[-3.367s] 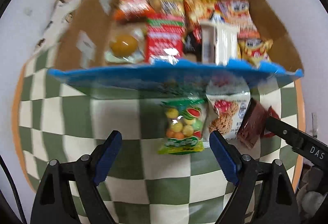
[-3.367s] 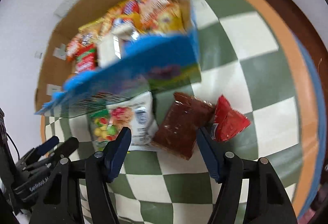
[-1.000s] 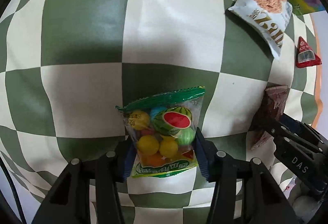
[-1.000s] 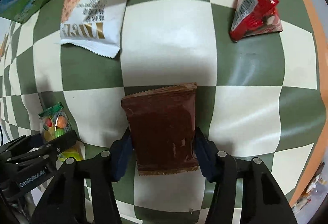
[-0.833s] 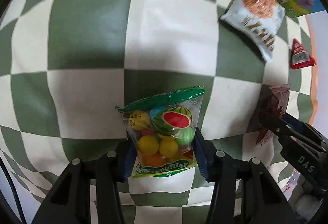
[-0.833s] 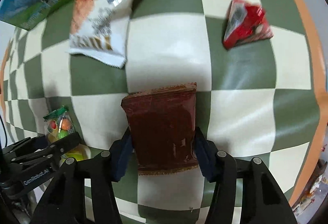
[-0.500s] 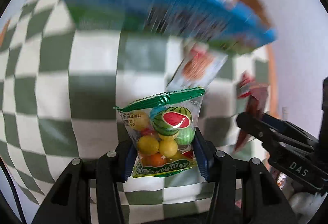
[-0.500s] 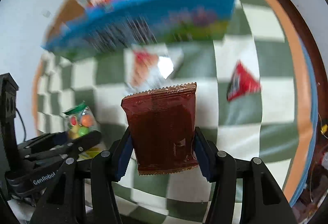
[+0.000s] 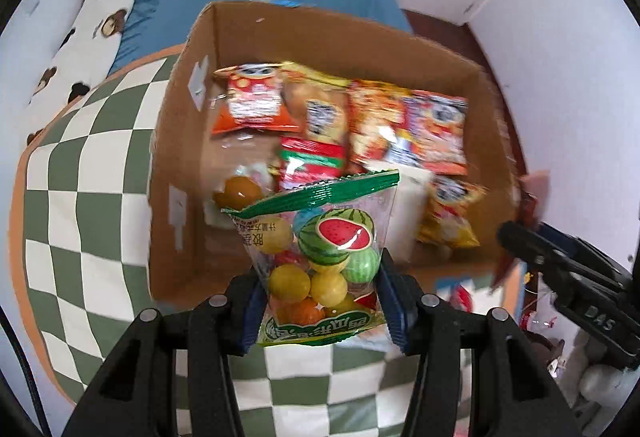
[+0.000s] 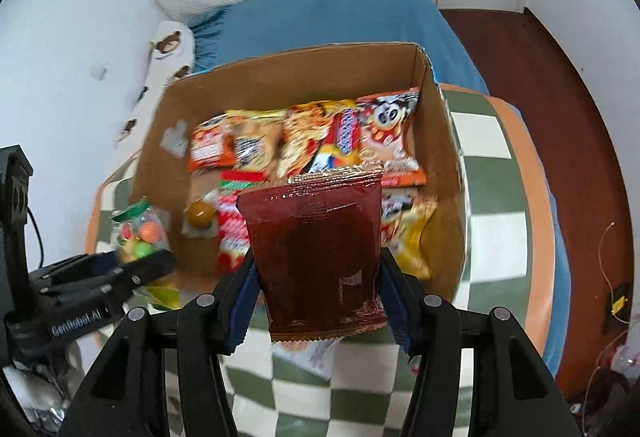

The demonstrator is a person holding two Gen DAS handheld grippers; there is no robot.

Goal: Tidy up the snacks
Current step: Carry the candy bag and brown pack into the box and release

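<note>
My left gripper (image 9: 320, 301) is shut on a clear fruit-candy bag (image 9: 320, 257) with a green top and holds it up over the near edge of the cardboard box (image 9: 188, 141). My right gripper (image 10: 316, 301) is shut on a dark brown snack packet (image 10: 316, 253), raised in front of the same box (image 10: 440, 157). The box holds several orange, red and yellow snack packs (image 9: 400, 129). The left gripper with the candy bag (image 10: 138, 233) shows at the left of the right wrist view. The right gripper (image 9: 560, 277) shows at the right of the left wrist view.
The box stands on a green and white checkered cloth (image 9: 80, 165) with an orange border. Behind it lies a blue bed (image 10: 340, 13) and a bear-print pillow (image 9: 92, 25). A white snack pack (image 10: 316, 353) lies on the cloth below the brown packet. Dark wood floor (image 10: 540, 77) is at right.
Both grippers have lifted their packets off the cloth and tilted up toward the box, which now shows from above. Both stayed shut on their packets.
</note>
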